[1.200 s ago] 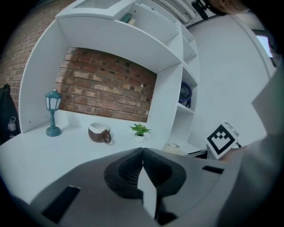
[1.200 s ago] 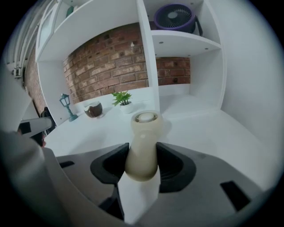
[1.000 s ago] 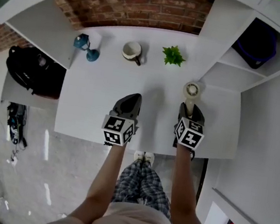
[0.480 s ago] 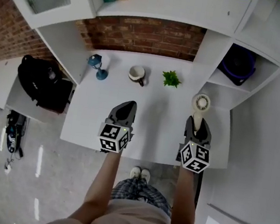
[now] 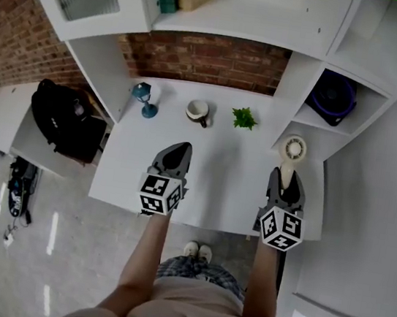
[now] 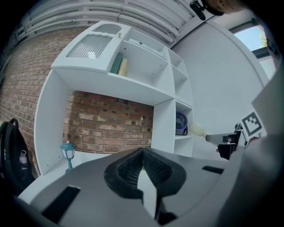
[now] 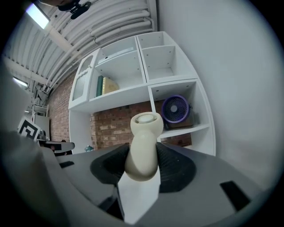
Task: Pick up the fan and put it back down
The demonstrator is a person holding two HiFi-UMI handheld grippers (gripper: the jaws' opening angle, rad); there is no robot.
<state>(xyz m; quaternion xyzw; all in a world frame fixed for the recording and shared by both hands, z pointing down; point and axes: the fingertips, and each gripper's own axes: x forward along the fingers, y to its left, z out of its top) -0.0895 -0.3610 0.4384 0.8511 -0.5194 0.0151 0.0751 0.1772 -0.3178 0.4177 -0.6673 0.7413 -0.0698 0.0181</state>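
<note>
My right gripper (image 5: 287, 176) is shut on the handle of a cream hand-held fan (image 5: 292, 150). It holds the fan above the right end of the white desk (image 5: 209, 185), with the round head pointing away from me. In the right gripper view the fan (image 7: 143, 146) stands between the dark pads of the right gripper (image 7: 143, 160). My left gripper (image 5: 177, 151) hovers over the middle of the desk. Its jaws meet at the tip with nothing between them, as the left gripper view shows (image 6: 142, 153). That view also catches the fan (image 6: 197, 129) off to the right.
A teal lantern (image 5: 143, 94), a mug (image 5: 199, 112) and a small green plant (image 5: 244, 117) line the back of the desk. A purple fan (image 5: 334, 93) sits in the right shelf cubby. A black backpack (image 5: 60, 122) lies left of the desk. Books stand on the shelf above.
Both grippers have risen above the desk, and the right one has carried the cream fan up and toward the desk's right end. The left gripper stays shut and empty.
</note>
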